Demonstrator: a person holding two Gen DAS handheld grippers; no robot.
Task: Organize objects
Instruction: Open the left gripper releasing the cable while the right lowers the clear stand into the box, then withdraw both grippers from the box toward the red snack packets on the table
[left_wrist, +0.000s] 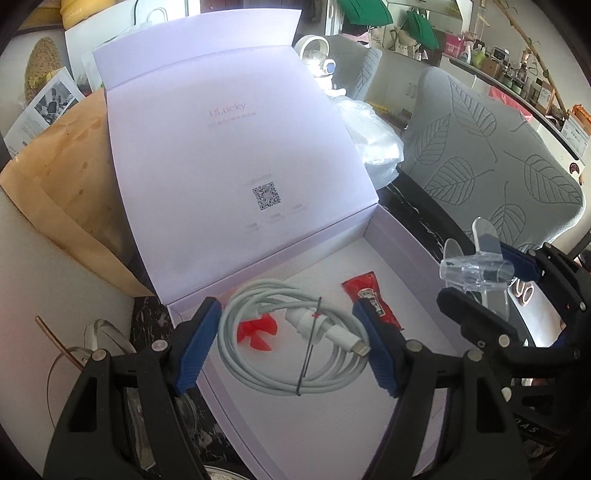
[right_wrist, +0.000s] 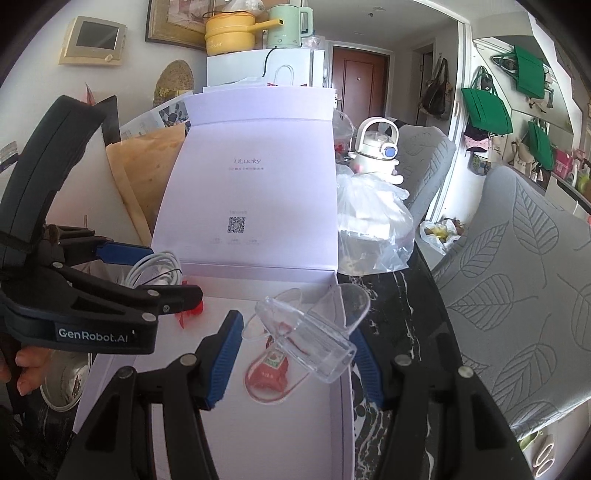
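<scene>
Inside the open pale lilac cardboard box (left_wrist: 402, 258), with its hinged lid standing up behind, two things are already lying on the floor: a red sauce sachet (left_wrist: 371, 301) toward the box's right wall and a small red plastic propeller (left_wrist: 256, 330) nearer its left wall. That part of the sorting is looking done.

Two more pieces are on their way. The left gripper (left_wrist: 286, 345) is hanging over the left half of the box with a coiled white charging cable (left_wrist: 291, 341), tied with a thin black twist wire, spanning the gap between its blue pads (left_wrist: 195, 347); the jaws are standing about half open and the coil appears to be pinched across its width, though whether it is partly resting on the box floor I cannot tell. The right gripper (right_wrist: 291, 352) is hovering over the right half of the box, near the right wall, its jaws likewise about half open and clamped on a clear plastic stand-like piece (right_wrist: 314, 332) with rounded flaps, held above the sachet.

What is left, as I judge it, is lowering and letting go of both items inside the box and then probably closing the lid. To the left of the box more clutter is waiting, including a clear loop-shaped thing (left_wrist: 98, 334) that is too blurred to name.
</scene>
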